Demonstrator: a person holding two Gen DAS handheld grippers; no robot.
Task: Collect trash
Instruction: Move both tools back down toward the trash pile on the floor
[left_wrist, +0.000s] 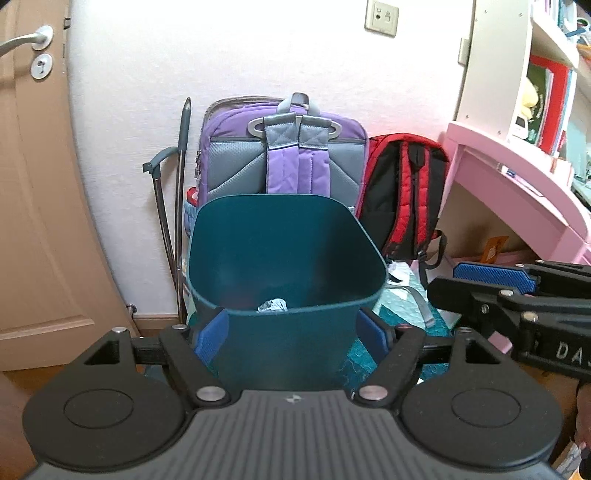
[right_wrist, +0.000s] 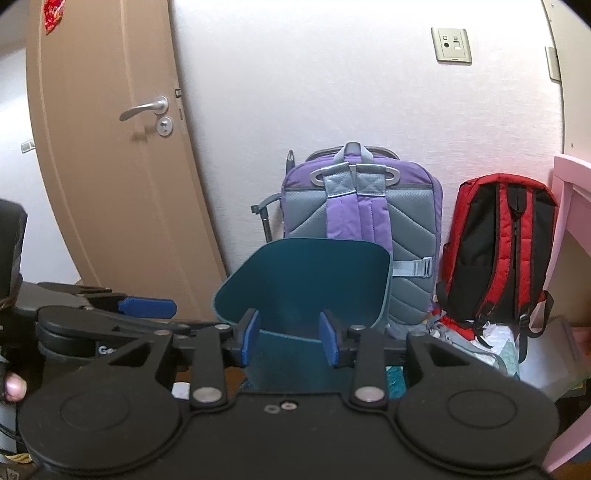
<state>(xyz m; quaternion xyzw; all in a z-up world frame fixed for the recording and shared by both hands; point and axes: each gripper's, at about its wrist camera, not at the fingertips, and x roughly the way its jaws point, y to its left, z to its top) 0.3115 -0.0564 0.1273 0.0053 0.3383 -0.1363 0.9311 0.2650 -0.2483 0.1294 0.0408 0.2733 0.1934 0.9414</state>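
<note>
Above the teal bin (left_wrist: 284, 332) holding crumpled trash (left_wrist: 272, 305), both claws, left (left_wrist: 291, 338) and right (right_wrist: 290, 341), gape released

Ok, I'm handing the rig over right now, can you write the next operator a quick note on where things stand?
Left claw: open, nothing held, pads either side of the teal bin without pressing it.
Right claw: open, empty, in front of the bin's near rim.
Bin stands in front of the purple backpack; crumpled paper already lies inside.
Left: check the clutter on the floor by the red backpack for more trash; these views cannot tell if any remains.
</note>
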